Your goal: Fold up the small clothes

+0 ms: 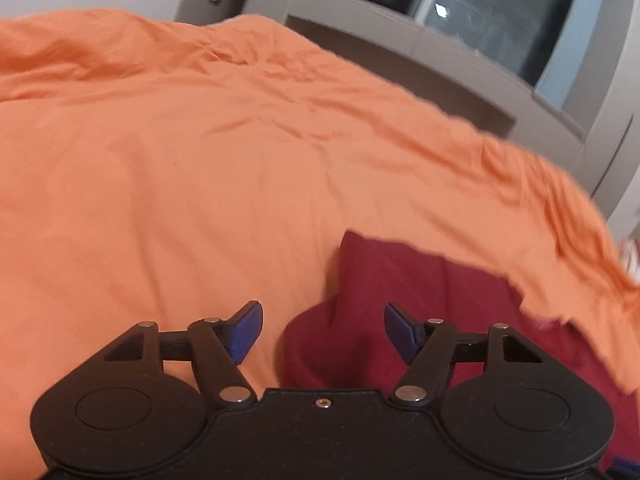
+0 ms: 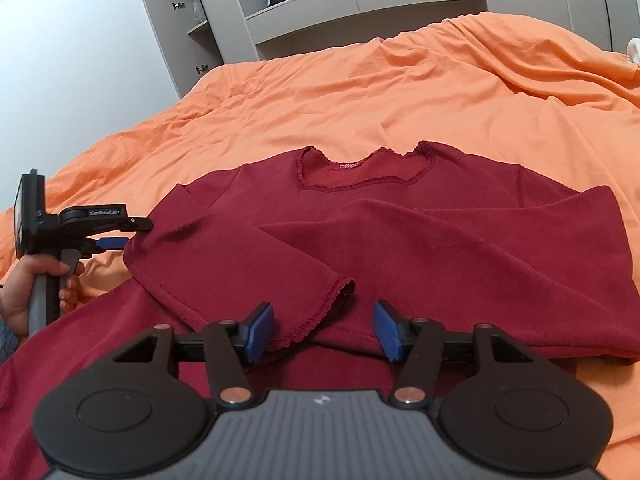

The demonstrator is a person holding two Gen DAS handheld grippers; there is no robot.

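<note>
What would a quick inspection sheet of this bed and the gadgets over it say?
Surface: orange bedcover, wrinkled.
Job's things: dark red top lying flat, neckline away from the camera, both sleeves folded across the front.
Clutter: nothing seen on the bedcover; a white item at the far right edge, unclear.
Grippers: left gripper open, empty, at the top's left edge; right gripper open, empty, over the sleeve cuff.
Cables: nothing seen.
Surroundings: grey shelving unit and white wall behind the bed.
</note>
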